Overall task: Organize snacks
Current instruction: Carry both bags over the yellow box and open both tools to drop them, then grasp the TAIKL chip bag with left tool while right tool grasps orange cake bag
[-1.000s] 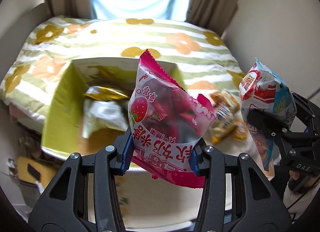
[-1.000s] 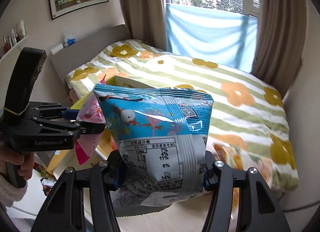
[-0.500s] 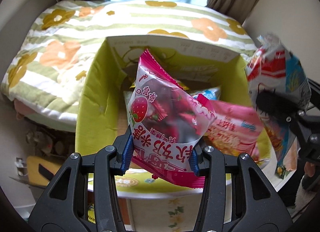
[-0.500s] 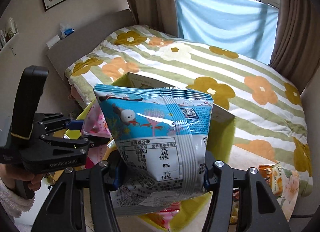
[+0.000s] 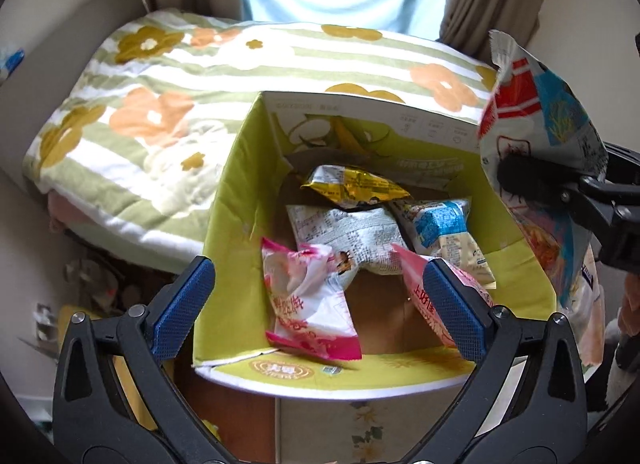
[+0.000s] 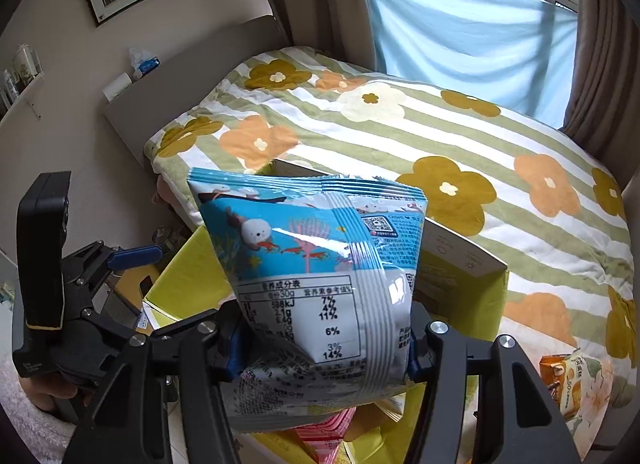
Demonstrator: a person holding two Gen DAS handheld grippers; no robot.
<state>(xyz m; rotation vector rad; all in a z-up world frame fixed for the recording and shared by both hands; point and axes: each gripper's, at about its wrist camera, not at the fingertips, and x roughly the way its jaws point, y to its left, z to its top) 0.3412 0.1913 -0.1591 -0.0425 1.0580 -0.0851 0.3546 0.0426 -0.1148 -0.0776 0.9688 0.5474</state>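
My left gripper [image 5: 316, 276] hangs over the open yellow-green cardboard box [image 5: 224, 200], its jaws opening wide with nothing gripped. The pink strawberry candy bag [image 5: 308, 304] lies loose below them against the box's near left wall. Inside the box are also a gold bag [image 5: 352, 186], a white bag [image 5: 344, 228], a blue-and-white bag [image 5: 440, 224] and another pink bag [image 5: 420, 284]. My right gripper [image 6: 322, 352] is shut on a blue snack bag [image 6: 320, 264], held upright over the box's right side. The same blue snack bag [image 5: 536, 136] shows at the right of the left wrist view.
The box stands against a bed with a striped floral cover [image 6: 440, 124]. An orange snack pack [image 6: 568, 380] lies at the bed's near right corner. Clutter sits on the floor [image 5: 92, 284] left of the box. A headboard and curtains stand behind.
The left jaws have opened and the pink strawberry bag has dropped into the box. Both grippers have moved in over the box; the right still grips the blue bag.
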